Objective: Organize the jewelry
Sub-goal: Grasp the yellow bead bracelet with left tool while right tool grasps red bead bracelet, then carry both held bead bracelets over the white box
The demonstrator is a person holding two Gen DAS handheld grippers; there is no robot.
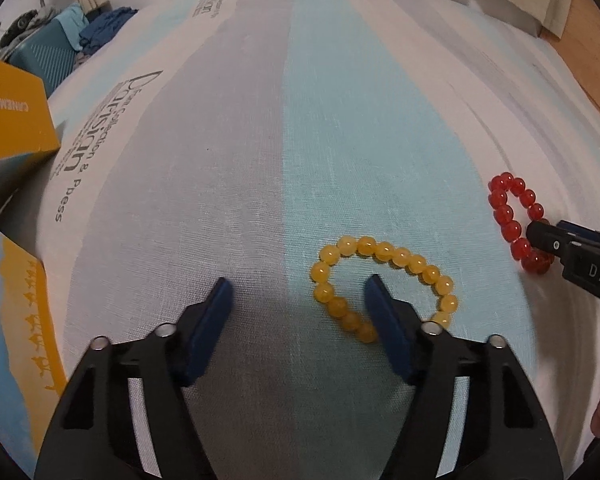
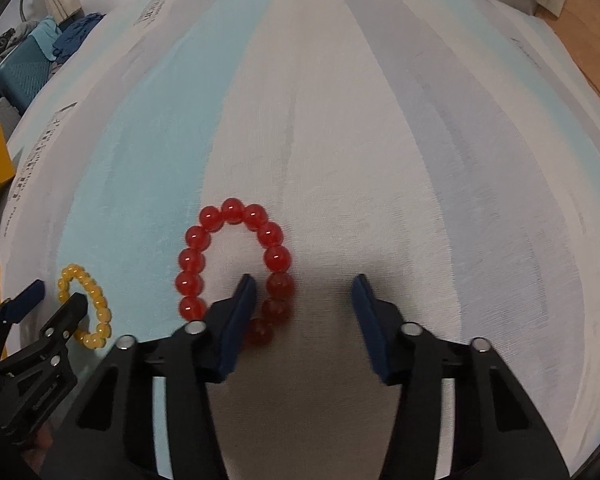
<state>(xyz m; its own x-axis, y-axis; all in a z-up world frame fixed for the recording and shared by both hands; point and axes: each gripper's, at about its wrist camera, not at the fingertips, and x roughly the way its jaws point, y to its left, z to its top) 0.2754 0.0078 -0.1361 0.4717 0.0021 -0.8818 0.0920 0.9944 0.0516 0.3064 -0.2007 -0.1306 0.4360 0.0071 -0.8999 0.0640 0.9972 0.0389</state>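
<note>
At the far left edge of the striped cloth (image 1: pixel 340 128), a yellow box (image 1: pixel 12 116) printed with lettering is being seen, with a second yellow-and-blue box (image 1: pixel 16 320) nearer along the same edge; a teal case (image 1: pixel 44 64) and blue fabric are being glimpsed beyond the far left corner.

The left gripper (image 1: pixel 298 294) is being held wide open over the cloth, with nothing clasped. Its right finger (image 1: pixel 388 328) is being lowered inside the loop of the yellow bead bracelet (image 1: pixel 384 254), which is lying flat on the pale blue stripe toward the near edge; the left finger is standing outside the loop, on the grey stripe.

Further right, the red bead bracelet (image 2: pixel 232 216) is lying on the white stripe, well apart from the yellow one. The right gripper (image 2: pixel 304 294) is likewise being held wide open and empty, its left finger (image 2: pixel 236 320) being set within the red loop while the other finger is standing outside it on bare cloth. Whether the fingers are touching any beads cannot be told.
</note>
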